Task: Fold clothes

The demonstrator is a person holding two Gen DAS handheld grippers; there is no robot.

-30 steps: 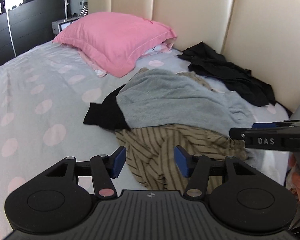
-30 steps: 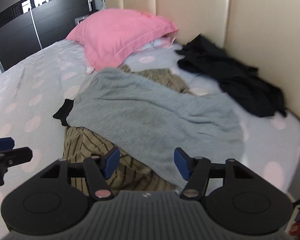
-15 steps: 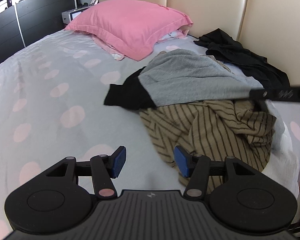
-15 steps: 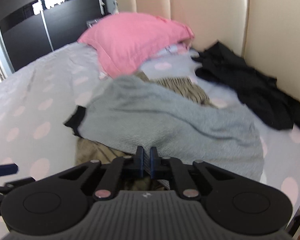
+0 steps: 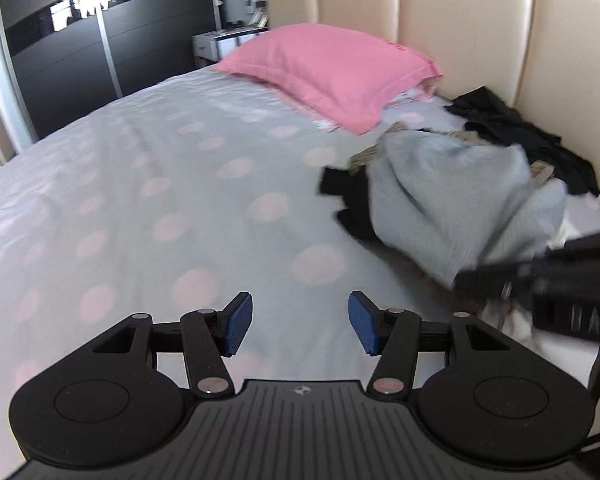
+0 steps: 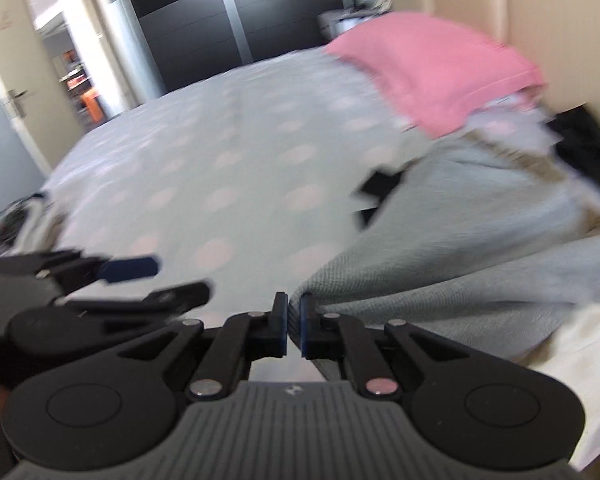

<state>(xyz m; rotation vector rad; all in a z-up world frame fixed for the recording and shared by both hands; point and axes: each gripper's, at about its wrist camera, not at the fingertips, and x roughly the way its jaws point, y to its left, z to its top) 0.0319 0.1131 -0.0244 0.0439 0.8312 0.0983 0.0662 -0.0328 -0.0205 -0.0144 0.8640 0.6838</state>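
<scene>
Looking along the right tool (image 6: pixel 294 322), you can see its two blue pads pressed together on the edge of a soft grey knitted sweater (image 6: pixel 452 248), which stretches away to the right over the bed; only this view shows the pinch up close. It also shows an open cream door (image 6: pixel 16 76) and a bright hallway on the left that the other view does not have. The left tool (image 5: pixel 299 322) has its blue pads spread wide with nothing between them, and it hangs over the bare part of the bed. From the left view the grey sweater (image 5: pixel 452 200) is a lifted heap on the right side of the bed, with a black piece of clothing (image 5: pixel 352 200) poking out beside it and a pile of black clothes (image 5: pixel 540 140) lying against the padded cream headboard (image 5: pixel 480 20). The right tool shows there only as a dark blur at the right edge. The bed has a pale blue sheet with pink dots (image 5: pixel 160 180), and a big pink pillow (image 5: pixel 332 68) rests near the headboard. Behind it are a dark shiny wardrobe (image 5: pixel 60 40) and a small white bedside cabinet (image 5: pixel 220 42). A second ago both tools were spread wide over the clothes pile, and a brown striped shirt lay in plain sight under the sweater. Since then the right tool has snapped shut on the sweater and dragged it along, and both tools have swung away to the left.
</scene>
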